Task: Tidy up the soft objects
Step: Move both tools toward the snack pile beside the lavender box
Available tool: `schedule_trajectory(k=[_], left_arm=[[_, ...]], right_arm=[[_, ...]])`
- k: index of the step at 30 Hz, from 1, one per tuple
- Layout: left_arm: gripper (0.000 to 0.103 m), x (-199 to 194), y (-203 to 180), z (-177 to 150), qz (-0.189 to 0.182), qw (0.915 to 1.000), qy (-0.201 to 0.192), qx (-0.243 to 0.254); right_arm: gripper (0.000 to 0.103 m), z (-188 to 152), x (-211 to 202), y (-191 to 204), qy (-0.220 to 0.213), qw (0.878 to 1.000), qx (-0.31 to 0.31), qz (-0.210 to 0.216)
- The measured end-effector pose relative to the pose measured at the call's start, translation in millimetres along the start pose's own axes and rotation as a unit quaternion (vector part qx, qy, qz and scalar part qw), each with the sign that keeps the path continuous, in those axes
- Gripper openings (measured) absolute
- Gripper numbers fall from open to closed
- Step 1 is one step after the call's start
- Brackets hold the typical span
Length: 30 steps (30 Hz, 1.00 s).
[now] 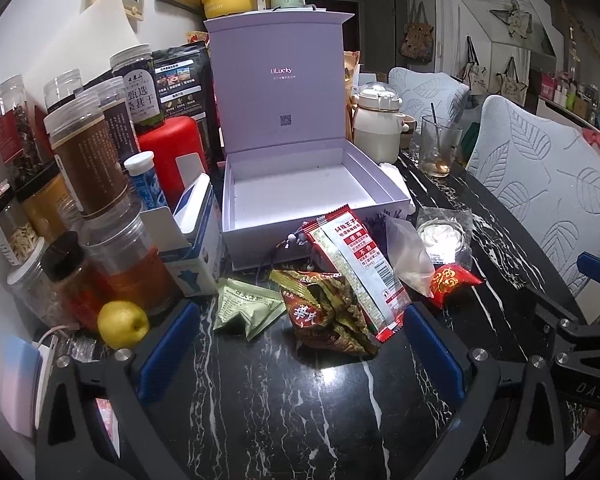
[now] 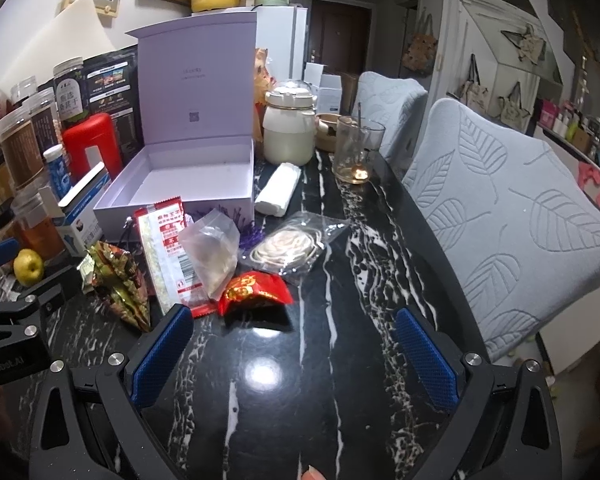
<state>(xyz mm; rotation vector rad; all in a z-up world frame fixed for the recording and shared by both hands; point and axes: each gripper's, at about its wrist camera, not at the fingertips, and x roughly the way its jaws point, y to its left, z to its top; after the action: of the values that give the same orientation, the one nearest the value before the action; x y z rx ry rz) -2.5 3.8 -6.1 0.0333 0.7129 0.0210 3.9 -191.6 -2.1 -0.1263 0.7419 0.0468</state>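
I hold both grippers, left point(image 1: 300, 344) and right point(image 2: 296, 350), with fingers wide and empty over bare worktop point(image 2: 284, 400). The snack packets point(image 1: 340, 280) lie piled just ahead, near the open box point(image 1: 308, 184); jars point(image 1: 84, 160) crowd the left edge.

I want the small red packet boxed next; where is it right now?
In the right wrist view, the small red packet lies on the marble table, just ahead of the open right gripper, beside the clear pouch.
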Motion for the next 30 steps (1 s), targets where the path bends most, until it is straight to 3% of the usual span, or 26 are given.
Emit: schedule_trajectory(k=[30], left_arm=[[0.103, 1.0, 9.0, -3.6, -0.007, 0.9999, 0.006, -0.014]], right_arm=[[0.103, 1.0, 1.1, 7.3, 0.004, 1.0, -0.005, 0.008]])
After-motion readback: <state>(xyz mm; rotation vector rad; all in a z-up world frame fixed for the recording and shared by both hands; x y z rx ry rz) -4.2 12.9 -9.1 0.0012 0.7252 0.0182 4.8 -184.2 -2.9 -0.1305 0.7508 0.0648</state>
